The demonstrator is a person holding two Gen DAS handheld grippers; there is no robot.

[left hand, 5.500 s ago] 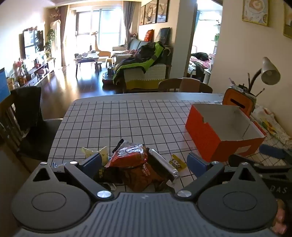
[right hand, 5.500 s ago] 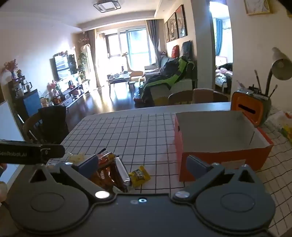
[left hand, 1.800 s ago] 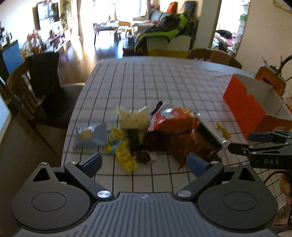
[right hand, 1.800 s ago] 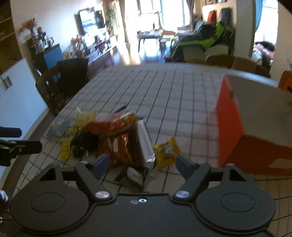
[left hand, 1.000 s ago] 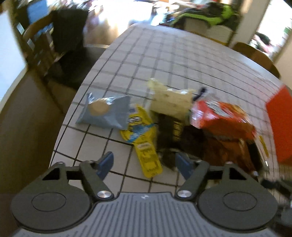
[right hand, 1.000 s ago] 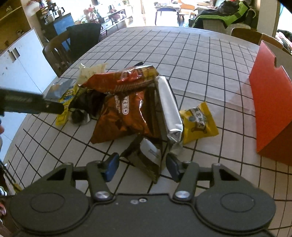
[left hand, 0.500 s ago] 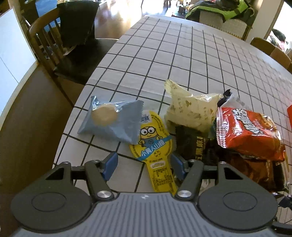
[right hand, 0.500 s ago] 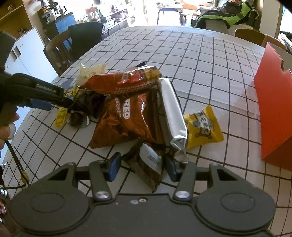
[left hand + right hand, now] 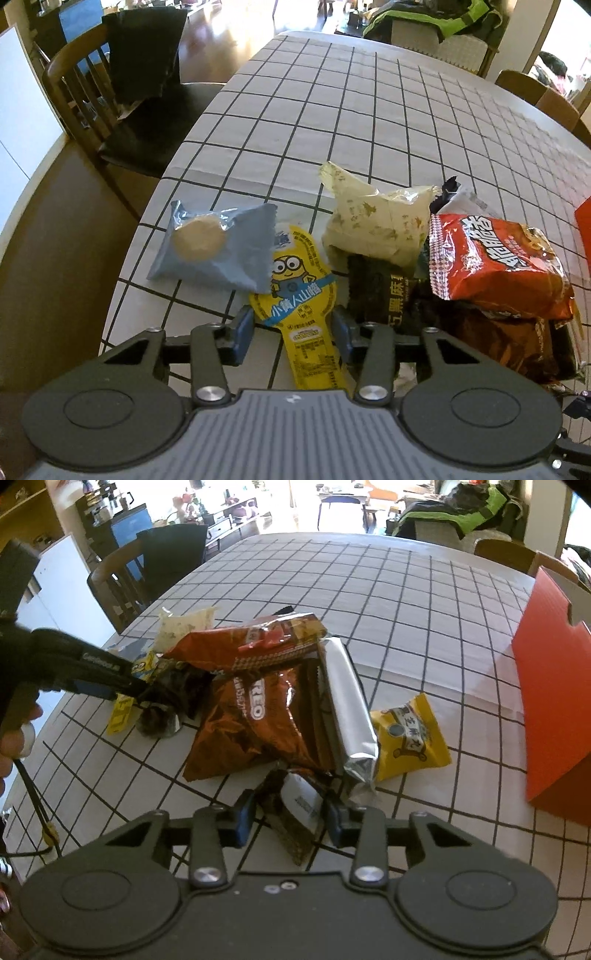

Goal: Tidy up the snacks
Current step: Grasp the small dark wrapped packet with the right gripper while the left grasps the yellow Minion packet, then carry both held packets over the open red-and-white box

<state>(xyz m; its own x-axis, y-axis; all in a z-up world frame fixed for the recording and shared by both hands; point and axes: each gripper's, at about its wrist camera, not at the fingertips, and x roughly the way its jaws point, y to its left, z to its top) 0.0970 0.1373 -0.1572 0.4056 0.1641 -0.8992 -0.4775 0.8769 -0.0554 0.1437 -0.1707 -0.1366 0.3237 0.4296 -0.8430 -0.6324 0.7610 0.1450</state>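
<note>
My grid-patterned table (image 9: 369, 122) carries the snack pile at its near edge, with the orange box (image 9: 554, 709) standing well apart to the right. Both my tools have dropped much lower and closer to the pile than they were five seconds ago, when the box filled my view.

In the heap, the brown Oreo bag (image 9: 255, 723) lies under the red chip bag (image 9: 495, 258), beside the silver foil roll (image 9: 347, 705) and the small yellow packet (image 9: 406, 734). The blue cookie packet (image 9: 218, 247) and the cream packet (image 9: 376, 225) sit at the far left.

My left gripper (image 9: 293, 332) has narrowed since half a second ago; its blue pads now bracket the yellow Minions pouch (image 9: 299, 302), though I cannot tell if they grip it. My right gripper (image 9: 286, 818) has likewise narrowed around the dark small packet (image 9: 299, 812) with the white label, contact unclear.
</note>
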